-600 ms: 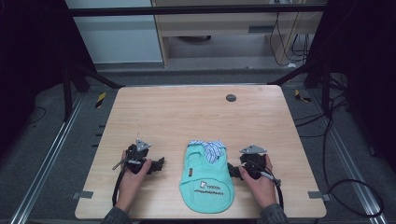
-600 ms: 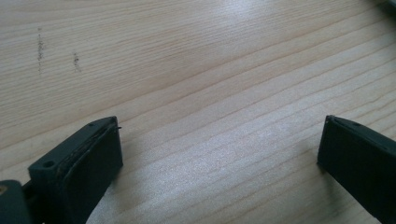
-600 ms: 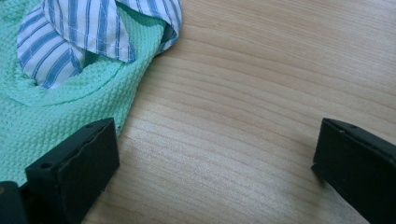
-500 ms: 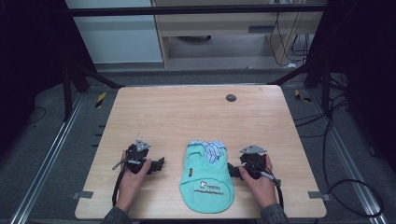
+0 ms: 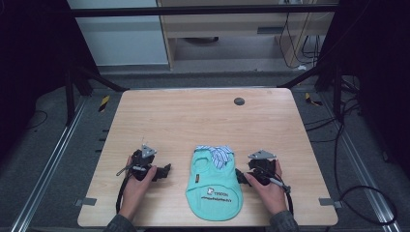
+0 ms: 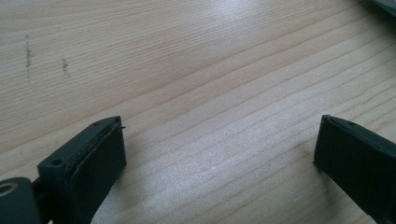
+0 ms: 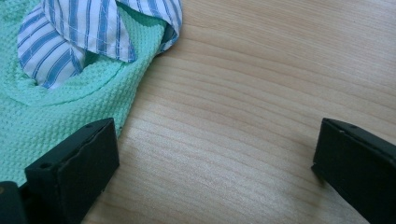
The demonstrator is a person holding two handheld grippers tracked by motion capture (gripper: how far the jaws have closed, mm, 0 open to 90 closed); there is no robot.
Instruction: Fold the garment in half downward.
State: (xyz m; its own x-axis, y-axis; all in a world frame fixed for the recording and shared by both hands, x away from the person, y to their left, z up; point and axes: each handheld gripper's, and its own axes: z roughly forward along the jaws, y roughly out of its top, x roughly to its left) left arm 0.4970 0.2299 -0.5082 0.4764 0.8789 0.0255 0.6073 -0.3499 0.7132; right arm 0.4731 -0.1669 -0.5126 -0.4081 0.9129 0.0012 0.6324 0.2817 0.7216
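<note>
A small mint-green knit garment (image 5: 212,186) with a blue-and-white striped collar (image 5: 216,153) lies flat near the table's front edge, a printed label on its lower half. My left gripper (image 5: 167,171) rests on the wood to its left, open, with bare table between its jaws (image 6: 219,154). My right gripper (image 5: 240,175) lies at the garment's right edge, open as well. In the right gripper view the green knit (image 7: 51,112) and striped collar (image 7: 88,32) reach up to the left jaw; nothing is between the jaws (image 7: 215,158).
The wooden table (image 5: 203,121) has a small dark round disc (image 5: 239,101) near its far edge. Metal frame rails and cables run along both sides of the table. A cabinet and shelf stand beyond the far edge.
</note>
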